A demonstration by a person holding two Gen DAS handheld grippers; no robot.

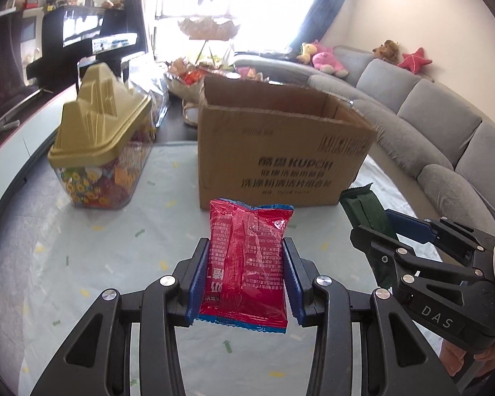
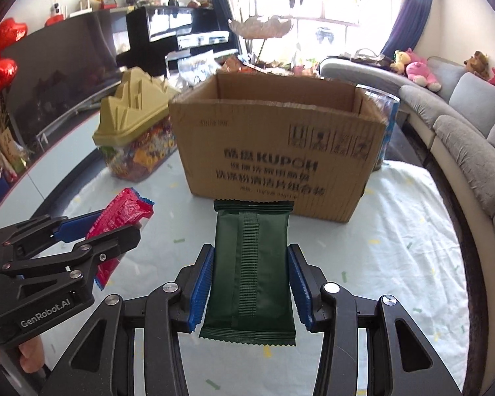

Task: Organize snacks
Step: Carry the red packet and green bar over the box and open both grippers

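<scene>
My left gripper (image 1: 246, 264) is shut on a red snack packet (image 1: 247, 257), held above the table in front of the open cardboard box (image 1: 280, 151). My right gripper (image 2: 250, 274) is shut on a dark green snack packet (image 2: 250, 264), also lifted, facing the same box (image 2: 277, 151). In the left wrist view the right gripper (image 1: 392, 231) appears at the right with the green packet (image 1: 366, 211). The right wrist view shows the left gripper (image 2: 105, 227) at the left with the red packet (image 2: 122, 217). The box's inside is mostly hidden.
A clear jar of sweets with a gold lid (image 1: 102, 138) stands left of the box. A pale patterned cloth (image 2: 396, 247) covers the table. A grey sofa (image 1: 429, 115) curves along the right. A clear tub (image 2: 384, 125) stands behind the box's right corner.
</scene>
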